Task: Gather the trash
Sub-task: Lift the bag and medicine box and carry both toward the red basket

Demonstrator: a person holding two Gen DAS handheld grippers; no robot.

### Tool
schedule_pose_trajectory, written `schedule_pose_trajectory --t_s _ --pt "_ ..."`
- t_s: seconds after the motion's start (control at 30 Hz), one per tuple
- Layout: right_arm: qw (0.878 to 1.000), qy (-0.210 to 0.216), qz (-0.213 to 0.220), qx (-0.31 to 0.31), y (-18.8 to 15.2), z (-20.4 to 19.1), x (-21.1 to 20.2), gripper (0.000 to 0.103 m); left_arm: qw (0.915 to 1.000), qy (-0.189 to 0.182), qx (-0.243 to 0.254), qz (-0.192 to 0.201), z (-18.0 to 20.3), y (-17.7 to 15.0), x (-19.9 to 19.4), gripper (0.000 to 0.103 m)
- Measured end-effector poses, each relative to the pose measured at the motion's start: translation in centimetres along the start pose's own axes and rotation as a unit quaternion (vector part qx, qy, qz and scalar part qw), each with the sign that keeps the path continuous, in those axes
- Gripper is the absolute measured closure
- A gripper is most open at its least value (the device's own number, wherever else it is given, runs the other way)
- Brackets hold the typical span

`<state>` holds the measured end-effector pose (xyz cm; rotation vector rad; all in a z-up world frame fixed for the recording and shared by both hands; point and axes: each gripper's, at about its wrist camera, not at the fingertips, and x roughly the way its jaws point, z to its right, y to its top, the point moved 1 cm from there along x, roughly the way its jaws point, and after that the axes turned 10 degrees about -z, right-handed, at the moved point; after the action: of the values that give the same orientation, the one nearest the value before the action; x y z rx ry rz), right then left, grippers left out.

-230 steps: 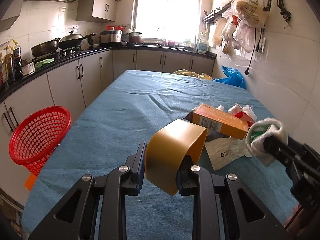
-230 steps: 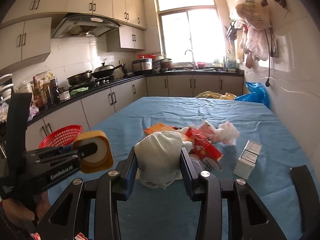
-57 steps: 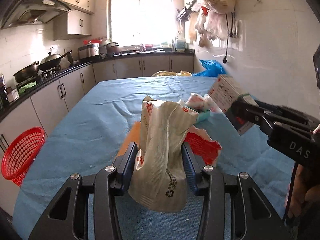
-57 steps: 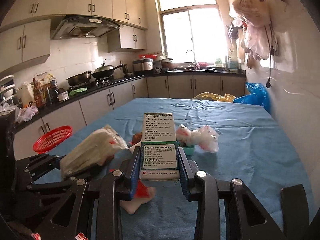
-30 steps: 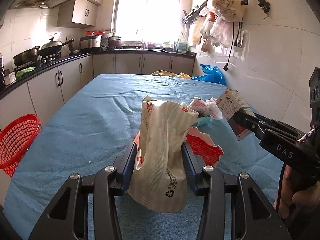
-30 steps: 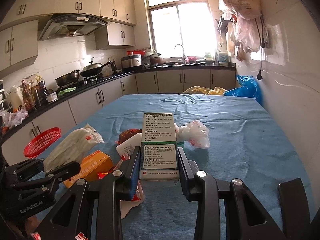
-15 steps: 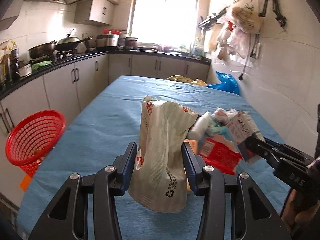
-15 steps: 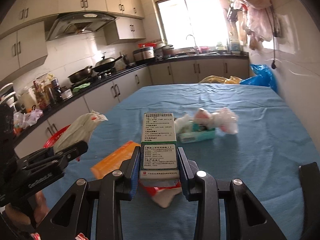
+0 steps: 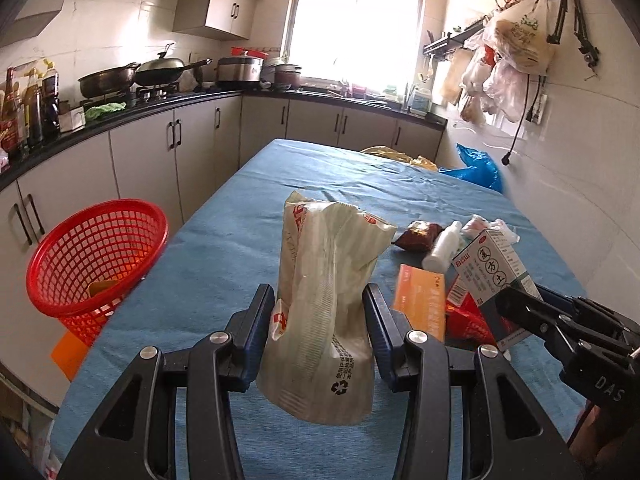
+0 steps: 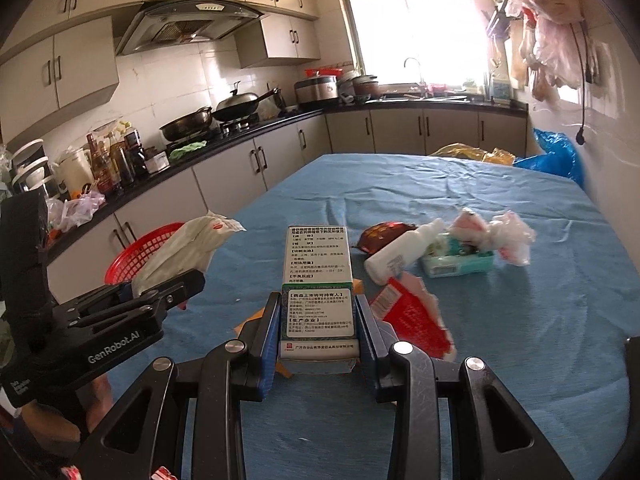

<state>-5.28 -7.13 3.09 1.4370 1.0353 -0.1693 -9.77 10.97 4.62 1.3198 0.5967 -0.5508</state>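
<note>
Left half of table (image 9: 224, 264) bare through to red basket (image 9: 96, 256) at frame left; trash pile (image 9: 436, 264) blocks centre-right.

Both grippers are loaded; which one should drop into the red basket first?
Left, probably. The left gripper, jaws shut on the crumpled bag, is on the side of the red basket at the table's left edge. The right gripper, holding the medicine box, would have to cross over it.

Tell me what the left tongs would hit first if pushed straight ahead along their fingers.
Probably the bare blue tablecloth, just beyond the held pale bag. The left tongs tilt downward; the red basket sits off to the left. Depth is uncertain.
</note>
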Motion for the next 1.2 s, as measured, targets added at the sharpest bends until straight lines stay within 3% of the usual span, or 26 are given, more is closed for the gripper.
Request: schedule_pose_trajectory --t_s 0.43,1.2 --pt "0.999 0.026 -0.022 -0.019 0.9 -2.4 1.9 0.066 0.9995 0.021 -0.017 -0.014 -1.7 0.0 0.6 0.058" --pt "0.997 0.042 -0.05 -0.047 3.2 -5.6 4.3 0.066 0.9969 0.05 -0.061 0.001 -5.9 0.5 -0.4 0.058"
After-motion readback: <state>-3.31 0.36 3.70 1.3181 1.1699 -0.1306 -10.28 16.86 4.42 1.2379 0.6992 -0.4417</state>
